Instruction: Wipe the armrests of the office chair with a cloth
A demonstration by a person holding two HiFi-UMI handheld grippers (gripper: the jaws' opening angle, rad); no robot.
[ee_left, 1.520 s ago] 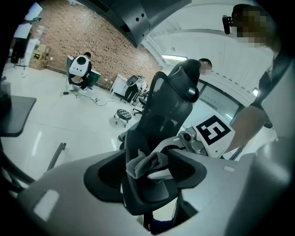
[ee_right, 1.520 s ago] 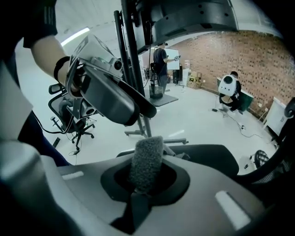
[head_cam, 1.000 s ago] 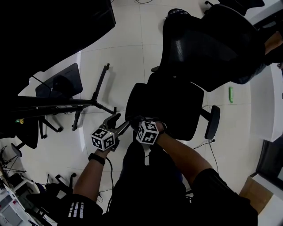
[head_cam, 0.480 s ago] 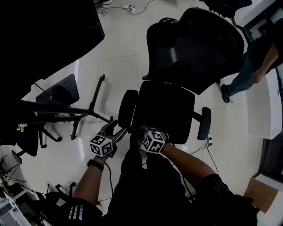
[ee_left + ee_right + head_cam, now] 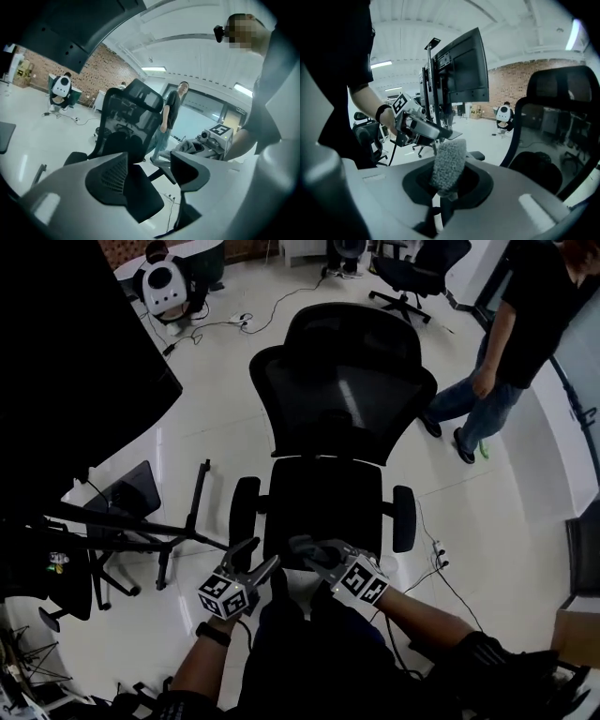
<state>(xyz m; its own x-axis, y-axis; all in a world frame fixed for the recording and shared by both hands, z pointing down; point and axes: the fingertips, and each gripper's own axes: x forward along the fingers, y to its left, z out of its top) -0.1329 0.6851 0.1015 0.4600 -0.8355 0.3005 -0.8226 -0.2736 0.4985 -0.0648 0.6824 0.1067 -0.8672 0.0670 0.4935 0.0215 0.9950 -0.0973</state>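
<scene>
Two tools hover at the front edge of the office chair (image 5: 328, 493) seat. Your left tool (image 5: 258, 556) has its jaws wide apart with nothing between them; through the gap you see only the chair's seat and mesh back. Your right tool (image 5: 314, 551) is clamped tight on the grey cloth (image 5: 449, 164), which stands up as a fuzzy wad from between the closed jaws. Neither tool touches the armrests: one armrest (image 5: 246, 510) is near the left tool, the other (image 5: 404, 518) lies across the seat from it, apart from the right tool.

White glossy floor (image 5: 187, 418) lies all round the chair. A black stand (image 5: 178, 521) sprawls on it beside the chair's near armrest, cables (image 5: 281, 306) trail behind the chair back, and a person (image 5: 506, 343) stands off the chair's far side.

Compared with a second ago, the chair now faces you squarely rather than sitting skewed, and the standing person shows more fully.
</scene>
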